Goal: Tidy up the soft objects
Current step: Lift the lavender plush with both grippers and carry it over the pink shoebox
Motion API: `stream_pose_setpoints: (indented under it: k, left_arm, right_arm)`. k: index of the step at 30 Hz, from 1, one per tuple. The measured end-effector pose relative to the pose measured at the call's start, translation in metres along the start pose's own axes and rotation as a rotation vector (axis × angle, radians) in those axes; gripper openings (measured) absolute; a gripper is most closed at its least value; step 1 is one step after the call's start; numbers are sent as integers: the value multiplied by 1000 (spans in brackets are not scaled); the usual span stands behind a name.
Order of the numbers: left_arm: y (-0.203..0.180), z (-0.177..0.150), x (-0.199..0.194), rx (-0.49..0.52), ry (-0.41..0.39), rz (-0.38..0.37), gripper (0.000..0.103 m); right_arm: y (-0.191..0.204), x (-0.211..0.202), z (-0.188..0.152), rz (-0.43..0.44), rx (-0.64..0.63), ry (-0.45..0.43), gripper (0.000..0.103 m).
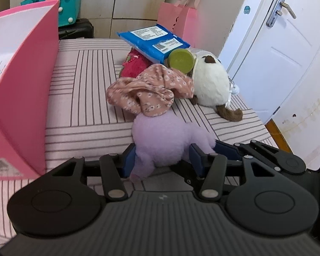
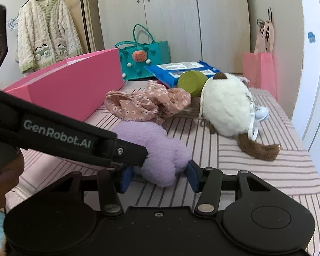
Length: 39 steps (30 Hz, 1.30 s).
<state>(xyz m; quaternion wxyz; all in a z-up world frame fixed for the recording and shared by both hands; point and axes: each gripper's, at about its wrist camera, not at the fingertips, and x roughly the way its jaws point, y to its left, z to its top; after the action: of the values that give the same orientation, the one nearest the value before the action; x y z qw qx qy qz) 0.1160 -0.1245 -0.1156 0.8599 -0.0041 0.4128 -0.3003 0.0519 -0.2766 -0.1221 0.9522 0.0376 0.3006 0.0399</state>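
A lilac plush toy (image 1: pixel 166 136) lies on the striped bed (image 1: pixel 85 106), near its front edge. My left gripper (image 1: pixel 161 162) is shut on its near end, blue pads pressing both sides. My right gripper (image 2: pixel 160 178) is shut on the same lilac plush toy (image 2: pixel 160 153) from beside it. The left gripper's black finger (image 2: pixel 130 151) crosses that view and touches the toy. A pink floral cloth (image 1: pixel 149 91) lies crumpled on the toy's far end. A white and brown plush cat (image 1: pixel 211 83) lies to the right. A red plush (image 1: pixel 134 64) shows partly behind the cloth.
A large open pink box (image 1: pixel 21 74) stands on the bed's left side. A blue packet (image 1: pixel 153 40) and a green round container (image 1: pixel 180 60) rest at the back of the pile. A teal bag (image 2: pixel 145 59), a pink paper bag (image 2: pixel 260 72) and wardrobe doors lie beyond; a white door (image 1: pixel 277 53) is at right.
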Motion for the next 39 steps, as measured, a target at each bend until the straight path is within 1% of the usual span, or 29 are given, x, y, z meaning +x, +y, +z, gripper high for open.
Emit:
stream_pose_setpoints:
  k: [3,5,9,15,23,25,30,32,36,39]
  left_arm:
    - [2,-2,-8,-13,24,8,51]
    - [2,-6,-14,-17,25,20,50]
    - [0,-12,-24,-13,33,10,49]
    - [1,-18,-41,-11,45,1,49]
    - [10,-27,-69,-19,80,18,49]
    - [12,-29,-80,-20,71,26,49]
    - [19,-36,-108,-43,10,49,49]
    - [25,-39,-117,-62,3,54,49]
    - [41,-44,-136,-132,7,60,49]
    - [48,-48,-151,-148,-5,77,50]
  right_arm:
    - [4,-6,-2,24,14,23,57]
    - [10,-9,-2,28,2,44,57]
    - [17,-18,0,36,-7,76,57]
    - [28,-33,1,42,-19,91,57]
    - [46,-45,1,94,-12,136,57]
    - [55,-51,2,107,-31,133,57]
    - [77,-60,13,116,-91,115,57]
    - [88,-63,16,122,-122,117,57]
    - [106,-68,18,155,-162,119,57]
    - [120,-71,20,183,-172,113,57]
